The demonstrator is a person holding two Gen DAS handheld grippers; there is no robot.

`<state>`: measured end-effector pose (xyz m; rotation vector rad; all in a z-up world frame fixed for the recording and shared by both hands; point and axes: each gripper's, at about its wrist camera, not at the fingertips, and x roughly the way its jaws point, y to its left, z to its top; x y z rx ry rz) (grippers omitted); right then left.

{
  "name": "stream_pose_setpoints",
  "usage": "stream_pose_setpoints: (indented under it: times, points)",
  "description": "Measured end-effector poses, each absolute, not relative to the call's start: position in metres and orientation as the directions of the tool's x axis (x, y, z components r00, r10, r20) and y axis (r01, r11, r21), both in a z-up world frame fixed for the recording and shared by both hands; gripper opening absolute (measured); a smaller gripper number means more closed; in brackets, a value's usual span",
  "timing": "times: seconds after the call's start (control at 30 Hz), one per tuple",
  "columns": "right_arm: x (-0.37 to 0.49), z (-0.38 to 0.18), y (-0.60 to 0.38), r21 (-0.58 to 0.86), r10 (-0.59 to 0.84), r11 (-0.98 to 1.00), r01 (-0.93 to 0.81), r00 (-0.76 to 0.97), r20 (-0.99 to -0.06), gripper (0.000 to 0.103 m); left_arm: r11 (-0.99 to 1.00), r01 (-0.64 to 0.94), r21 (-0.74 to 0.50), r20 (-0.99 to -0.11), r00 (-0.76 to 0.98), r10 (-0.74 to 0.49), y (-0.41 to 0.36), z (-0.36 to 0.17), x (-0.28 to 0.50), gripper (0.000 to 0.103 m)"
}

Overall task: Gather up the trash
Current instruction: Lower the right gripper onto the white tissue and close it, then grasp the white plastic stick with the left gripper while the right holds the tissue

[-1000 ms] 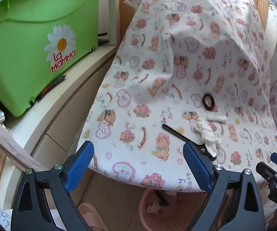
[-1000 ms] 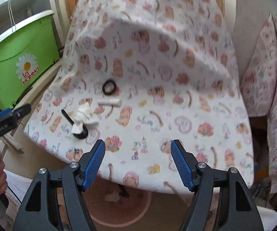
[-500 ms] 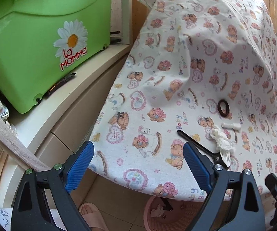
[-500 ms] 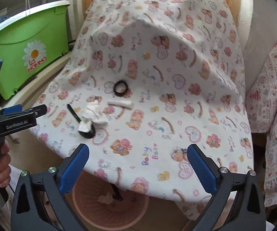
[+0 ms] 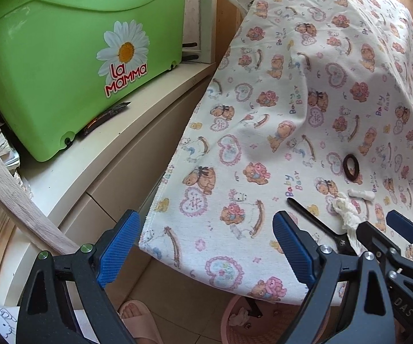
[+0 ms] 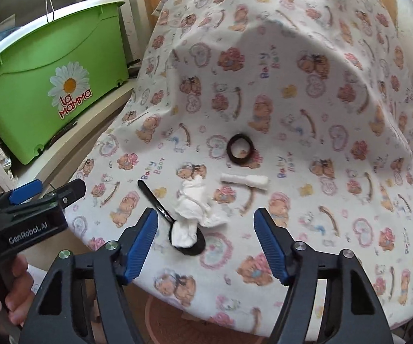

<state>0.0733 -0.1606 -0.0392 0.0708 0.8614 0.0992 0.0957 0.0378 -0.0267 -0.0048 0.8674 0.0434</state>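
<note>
Right wrist view: the right gripper (image 6: 206, 238) hovers over the near edge of the bear-print cloth (image 6: 306, 91), fingers spread apart and holding nothing.
Crumpled tissue (image 6: 193, 212): lies on the cloth between the blue pads, its long axis running from the upper right down to the lower left, the lower end resting in the bowl of the black spoon (image 6: 174, 229).
Black spoon: handle points up and left, bowl nearest the camera.
White stick (image 6: 245, 180): lies nearly crosswise just beyond the tissue, thicker end to the right.
Black ring (image 6: 240, 149): flat on the cloth, just beyond the stick.
Left gripper (image 5: 206, 246): released and empty, aimed at the cloth's left edge.
Pink basket (image 5: 252, 324): on the floor under the cloth's edge, with scraps inside.
Writing: "La MaMMa" with a daisy on the green bin (image 5: 71, 57); "Baby Bear" printed on the cloth; "GenRobot.AI" on the left gripper's body.
</note>
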Motion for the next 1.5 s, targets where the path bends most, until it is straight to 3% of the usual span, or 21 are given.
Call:
stream_pose_setpoints:
  times: [0.43, 0.57, 0.6, 0.83, 1.17, 1.5]
  points:
    - [0.094, -0.060, -0.148, 0.109, 0.127, 0.992, -0.068, 0.613, -0.780, 0.035, 0.999, -0.042, 0.006, -0.771, 0.636, 0.031, 0.039, -0.031, 0.099, 0.092]
    - [0.092, -0.058, -0.153, 0.135, 0.147, 0.989, -0.067, 0.618, -0.772, 0.010, 0.999, -0.025, 0.023, -0.767, 0.641, 0.034, 0.034, -0.032, 0.097, 0.092]
    - [0.090, -0.056, -0.156, 0.145, 0.153, 0.987, -0.063, 0.623, -0.767, 0.008, 0.999, -0.024, 0.028, -0.765, 0.643, 0.037, 0.033, -0.032, 0.095, 0.092]
    - [0.070, -0.035, -0.186, 0.231, 0.212, 0.971, -0.058, 0.649, -0.730, 0.007, 1.000, 0.008, 0.018, -0.765, 0.644, 0.008, 0.026, -0.034, 0.091, 0.088]
    - [0.054, -0.031, -0.254, 0.214, 0.113, 0.973, 0.087, 0.632, -0.767, 0.007, 0.986, 0.138, 0.093, -0.772, 0.635, -0.016, -0.022, -0.037, 0.091, 0.088]
    - [0.050, -0.033, -0.271, 0.150, 0.034, 0.978, 0.142, 0.605, -0.796, 0.007, 0.980, 0.147, -0.133, -0.906, 0.383, -0.180, -0.087, -0.031, 0.142, 0.080]
